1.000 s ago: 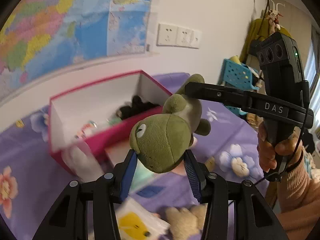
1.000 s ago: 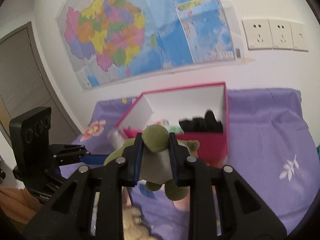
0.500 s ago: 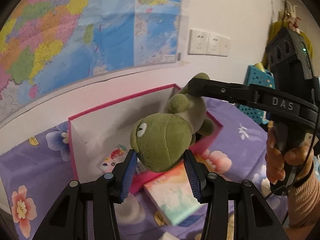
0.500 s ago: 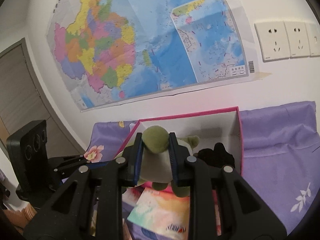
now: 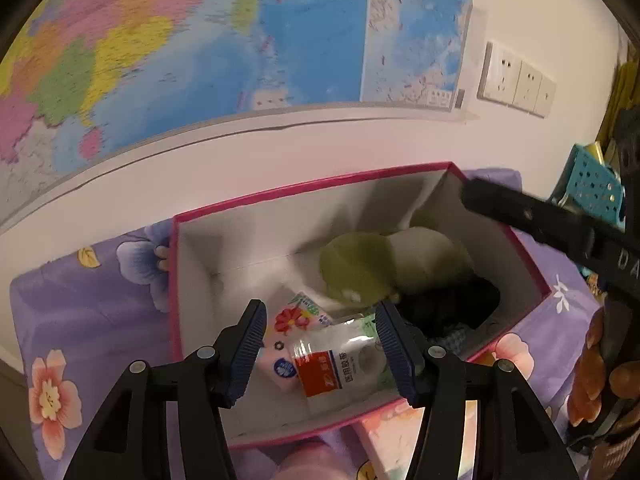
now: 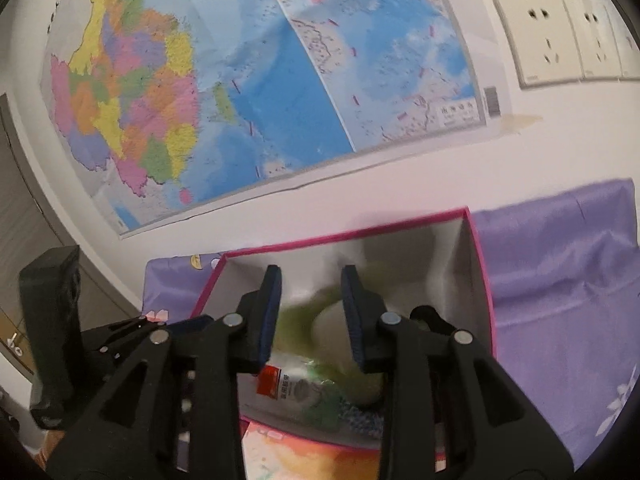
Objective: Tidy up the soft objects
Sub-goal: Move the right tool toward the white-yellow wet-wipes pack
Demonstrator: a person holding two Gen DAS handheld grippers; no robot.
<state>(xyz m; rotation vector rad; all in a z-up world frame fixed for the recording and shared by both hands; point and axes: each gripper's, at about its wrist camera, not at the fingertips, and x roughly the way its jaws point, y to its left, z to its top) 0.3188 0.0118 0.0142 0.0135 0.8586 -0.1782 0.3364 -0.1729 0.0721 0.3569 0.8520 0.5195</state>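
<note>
Plush frog (blurred) inside pink box; left tongs, right tongs both released.

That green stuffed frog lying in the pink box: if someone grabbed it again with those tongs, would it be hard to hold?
Probably easy. The green plush frog looks soft and rounded, so it would likely squash between the ribbed pads rather than slip. It seems light for its bulk. Slumped among other items in the pink box, it looks floppy and unlikely to roll.

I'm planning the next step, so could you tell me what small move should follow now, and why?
Probably lift both tools clear of the pink box: the green plush lies inside it, and the left tool and right tool are open and hold nothing.
</note>
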